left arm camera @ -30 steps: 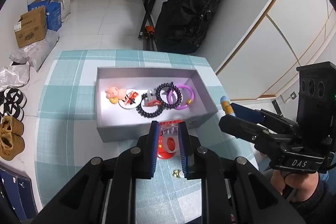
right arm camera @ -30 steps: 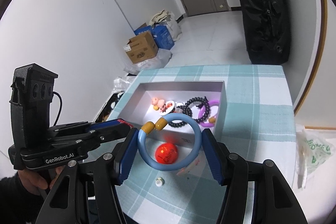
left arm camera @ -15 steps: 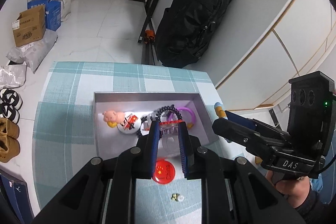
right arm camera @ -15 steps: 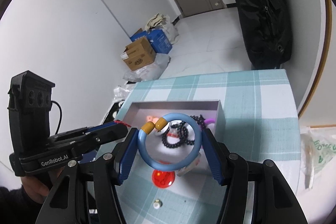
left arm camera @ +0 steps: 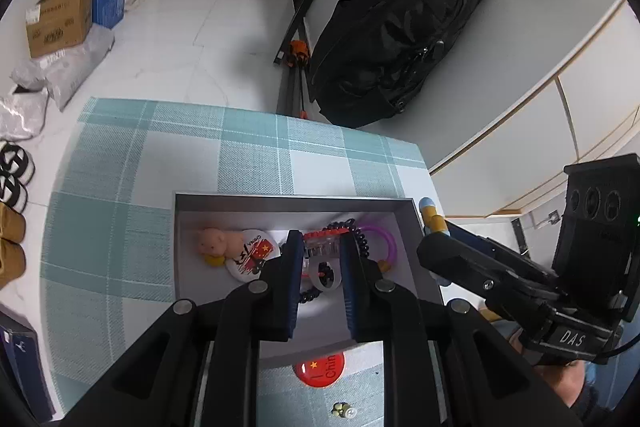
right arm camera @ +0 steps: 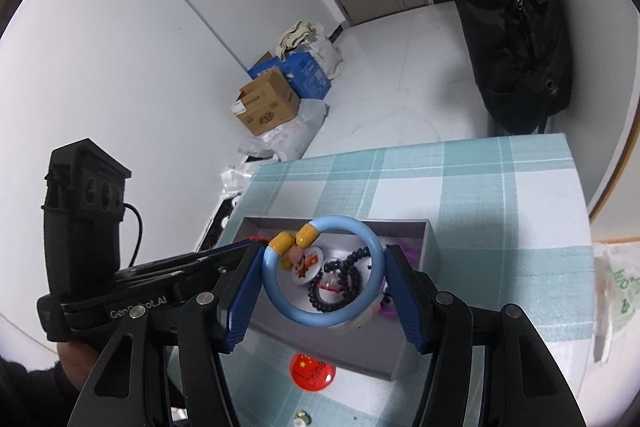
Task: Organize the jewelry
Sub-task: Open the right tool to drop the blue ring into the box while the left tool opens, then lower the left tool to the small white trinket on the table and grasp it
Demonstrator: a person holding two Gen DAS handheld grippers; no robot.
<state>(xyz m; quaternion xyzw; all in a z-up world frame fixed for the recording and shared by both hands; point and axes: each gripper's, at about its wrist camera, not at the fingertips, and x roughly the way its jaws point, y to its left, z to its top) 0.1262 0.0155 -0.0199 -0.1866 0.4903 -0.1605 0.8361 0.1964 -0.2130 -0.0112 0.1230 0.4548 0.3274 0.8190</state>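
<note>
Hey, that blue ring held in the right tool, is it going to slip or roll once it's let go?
The blue ring looks rigid and glossy, so probably slippery between the right tool's pads. Being round, it may roll if dropped on edge, though the grey box's walls should likely contain it.
</note>
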